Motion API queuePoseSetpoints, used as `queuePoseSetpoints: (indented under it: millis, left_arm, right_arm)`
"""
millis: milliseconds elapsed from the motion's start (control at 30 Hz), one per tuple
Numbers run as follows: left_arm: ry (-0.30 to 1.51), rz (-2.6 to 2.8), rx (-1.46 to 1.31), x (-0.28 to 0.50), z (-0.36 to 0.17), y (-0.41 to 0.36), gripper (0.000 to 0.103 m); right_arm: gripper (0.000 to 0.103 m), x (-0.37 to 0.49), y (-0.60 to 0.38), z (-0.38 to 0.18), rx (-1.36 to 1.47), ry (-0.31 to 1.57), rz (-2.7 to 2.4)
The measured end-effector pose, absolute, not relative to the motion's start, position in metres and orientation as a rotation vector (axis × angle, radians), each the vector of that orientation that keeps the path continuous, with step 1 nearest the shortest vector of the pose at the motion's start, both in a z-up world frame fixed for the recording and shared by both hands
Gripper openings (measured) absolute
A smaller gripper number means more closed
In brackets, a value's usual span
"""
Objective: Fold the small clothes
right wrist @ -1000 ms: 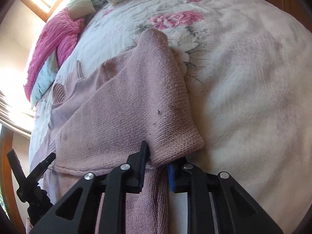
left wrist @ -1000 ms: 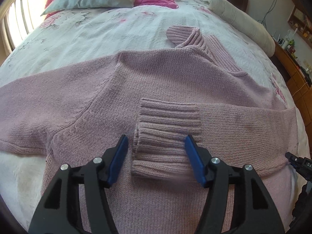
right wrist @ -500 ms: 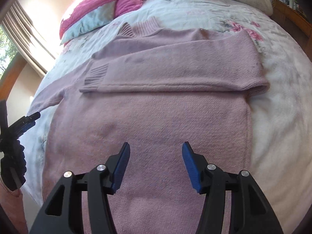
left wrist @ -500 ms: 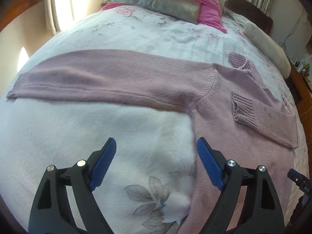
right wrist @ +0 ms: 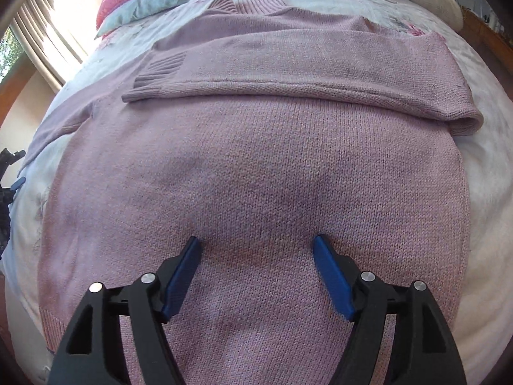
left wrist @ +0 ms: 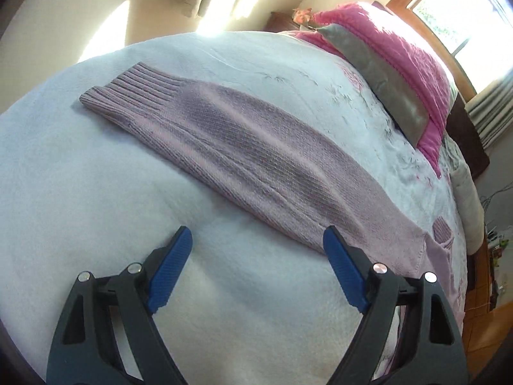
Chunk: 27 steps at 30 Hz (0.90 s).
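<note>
Currently the sweater (right wrist: 256, 160) is spread flat on the bed (left wrist: 80, 192), one sleeve (right wrist: 304, 73) folded across the chest, the other sleeve (left wrist: 256, 160) laid out straight. Both grippers, left (left wrist: 256, 250) and right (right wrist: 256, 256), are held wide open, nothing gripped. Soft, floppy knit is judged; the ribbed cuff (left wrist: 128, 93) is best pinched.

Bright daylight from the blown-out window (left wrist: 455, 9); strong fisheye curvature and dark vignetting at frame edges.

Sweater (right wrist: 256, 166) hem cut off behind the right tool (right wrist: 256, 250). Far sleeve (left wrist: 243, 157) seen whole only from the left wrist; body mostly out of frame there. Shelf clutter (left wrist: 497, 247) too small to read.
</note>
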<state>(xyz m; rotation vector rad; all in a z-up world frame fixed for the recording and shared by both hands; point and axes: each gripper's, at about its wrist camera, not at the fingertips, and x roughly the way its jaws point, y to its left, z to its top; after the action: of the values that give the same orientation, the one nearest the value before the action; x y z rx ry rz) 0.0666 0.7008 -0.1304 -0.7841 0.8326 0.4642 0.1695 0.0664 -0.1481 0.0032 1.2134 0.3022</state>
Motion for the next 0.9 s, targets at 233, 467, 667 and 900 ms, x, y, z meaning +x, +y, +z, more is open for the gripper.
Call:
queuePoseSetpoints:
  millis: [233,467,667,900]
  left_arm:
    - [0.759,0.511,-0.896,0.077,-0.139,0.755,0.083]
    - [0.729,0.515,-0.94,0.084,-0.149,0.784,0.083]
    - [0.732,0.566,-0.935,0.08,-0.148,0.789,0.06]
    - [0.723,0.596,-0.963,0.068,-0.142,0.796,0.007]
  right_arm:
    - [0.075,0.17,0.068,-0.15,0.006,1.216,0.294]
    - [0.075,0.172,0.067,-0.153,0.034,1.215,0.308]
    - [0.076,0.17,0.065,-0.153,0.037,1.208,0.319]
    - [0.077,0.166,0.062,-0.152,0.037,1.19,0.337]
